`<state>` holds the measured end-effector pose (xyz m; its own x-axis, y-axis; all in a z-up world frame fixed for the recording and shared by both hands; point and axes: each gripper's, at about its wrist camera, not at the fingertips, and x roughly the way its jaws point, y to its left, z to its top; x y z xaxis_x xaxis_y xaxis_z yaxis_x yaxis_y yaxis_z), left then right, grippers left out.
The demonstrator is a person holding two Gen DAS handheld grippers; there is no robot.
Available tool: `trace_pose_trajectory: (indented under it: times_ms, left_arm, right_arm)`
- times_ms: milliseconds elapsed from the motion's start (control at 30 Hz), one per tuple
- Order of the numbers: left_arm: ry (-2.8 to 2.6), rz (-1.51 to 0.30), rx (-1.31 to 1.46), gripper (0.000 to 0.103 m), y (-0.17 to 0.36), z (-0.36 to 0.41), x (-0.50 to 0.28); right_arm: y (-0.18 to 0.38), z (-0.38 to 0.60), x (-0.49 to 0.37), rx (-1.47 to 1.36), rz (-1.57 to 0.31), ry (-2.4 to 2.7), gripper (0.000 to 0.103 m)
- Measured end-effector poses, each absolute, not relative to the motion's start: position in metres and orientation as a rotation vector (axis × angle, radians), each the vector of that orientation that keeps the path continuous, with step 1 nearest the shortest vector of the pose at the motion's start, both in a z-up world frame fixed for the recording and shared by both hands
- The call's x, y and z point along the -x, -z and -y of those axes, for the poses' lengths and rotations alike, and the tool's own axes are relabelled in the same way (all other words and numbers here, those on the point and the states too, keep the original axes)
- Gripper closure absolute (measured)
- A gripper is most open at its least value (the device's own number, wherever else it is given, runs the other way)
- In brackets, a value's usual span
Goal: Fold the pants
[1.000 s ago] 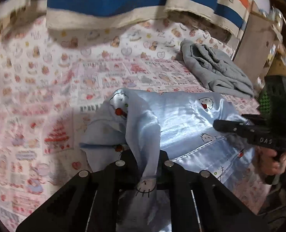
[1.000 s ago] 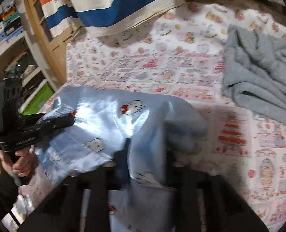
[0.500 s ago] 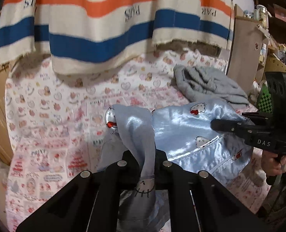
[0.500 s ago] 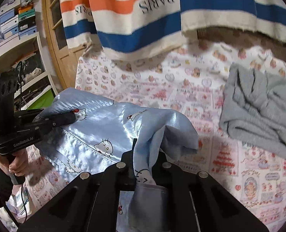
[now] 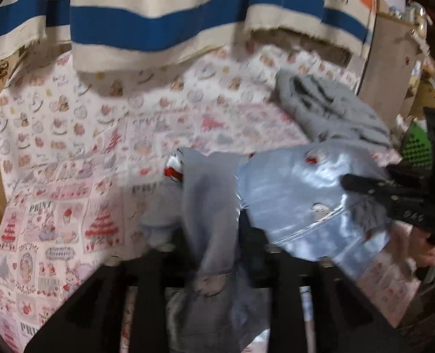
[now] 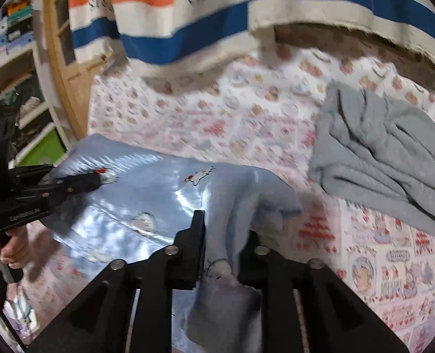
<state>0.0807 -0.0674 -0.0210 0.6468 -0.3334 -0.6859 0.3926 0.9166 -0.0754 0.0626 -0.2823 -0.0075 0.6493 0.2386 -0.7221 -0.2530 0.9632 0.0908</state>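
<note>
while the left tongs (image 5: pixel 214 235) and right tongs (image 6: pixel 226 235) have just been opening, jaws parted around a fold of the shiny pale blue cat-print satin pants (image 6: pixel 123 194) on the patterned bed (image 6: pixel 247 123), the fold looks released, so next comes withdrawing clear and smoothing.

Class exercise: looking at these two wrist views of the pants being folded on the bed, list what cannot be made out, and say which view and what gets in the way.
- Left wrist view: motion blur smears the pants, so whether the left gripper, its jaws just opened, still presses the cloth is unclear.
- Right wrist view: the right gripper hides the pants' near edge; its jaws also just opened.
- Both views: the gray garment is bunched, its type unreadable.
- The striped cloth is cut off at the top.
</note>
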Motion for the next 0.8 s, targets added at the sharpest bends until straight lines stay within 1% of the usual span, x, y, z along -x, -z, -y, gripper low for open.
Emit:
trace_pose_trajectory:
  times_ms: [33,67,100,267,433,500,533,600,633,667,700,733,767,800]
  left_arm:
    - [0.398,-0.766,-0.090,0.035,0.023,0.066,-0.081]
    - [0.389,-0.766,-0.083,0.026,0.025,0.063,-0.081]
    - [0.392,-0.762,-0.062,0.026,0.025,0.058,-0.081]
    - [0.377,-0.791,-0.025,0.026,0.027,0.048,-0.090]
    - [0.427,-0.848,0.013,0.024,0.037,0.051,-0.107]
    - [0.477,-0.899,0.019,0.025,0.040,0.055,-0.115]
    - [0.471,-0.892,0.021,0.025,0.039,0.056,-0.116]
    - [0.473,-0.914,0.027,0.029,0.039,0.060,-0.119]
    - [0.473,-0.905,0.016,0.037,0.039,0.063,-0.117]
    - [0.477,-0.904,0.004,0.052,0.038,0.065,-0.116]
    - [0.484,-0.904,-0.003,0.057,0.038,0.069,-0.114]
    - [0.491,-0.900,-0.004,0.063,0.037,0.071,-0.113]
    - [0.501,-0.899,-0.010,0.069,0.037,0.074,-0.112]
    - [0.513,-0.899,-0.026,0.071,0.037,0.078,-0.111]
  right_arm:
    - [0.010,0.287,-0.063,0.017,-0.821,-0.271,0.058]
    - [0.011,0.291,-0.062,0.009,-0.821,-0.268,0.043]
    - [0.012,0.297,-0.061,-0.009,-0.821,-0.265,0.035]
    - [0.022,0.318,-0.070,-0.055,-0.872,-0.232,0.029]
    - [0.035,0.327,-0.081,-0.119,-0.925,-0.255,0.027]
    - [0.036,0.324,-0.084,-0.112,-0.918,-0.284,0.027]
    - [0.036,0.322,-0.086,-0.108,-0.921,-0.294,0.027]
    - [0.035,0.316,-0.088,-0.103,-0.934,-0.318,0.027]
    - [0.035,0.313,-0.088,-0.102,-0.939,-0.343,0.027]
    - [0.035,0.309,-0.088,-0.094,-0.941,-0.351,0.027]
    - [0.035,0.304,-0.088,-0.073,-0.941,-0.355,0.028]
    - [0.035,0.300,-0.087,-0.061,-0.940,-0.359,0.031]
    - [0.035,0.295,-0.086,-0.042,-0.936,-0.366,0.037]
    - [0.035,0.290,-0.084,-0.025,-0.933,-0.375,0.045]
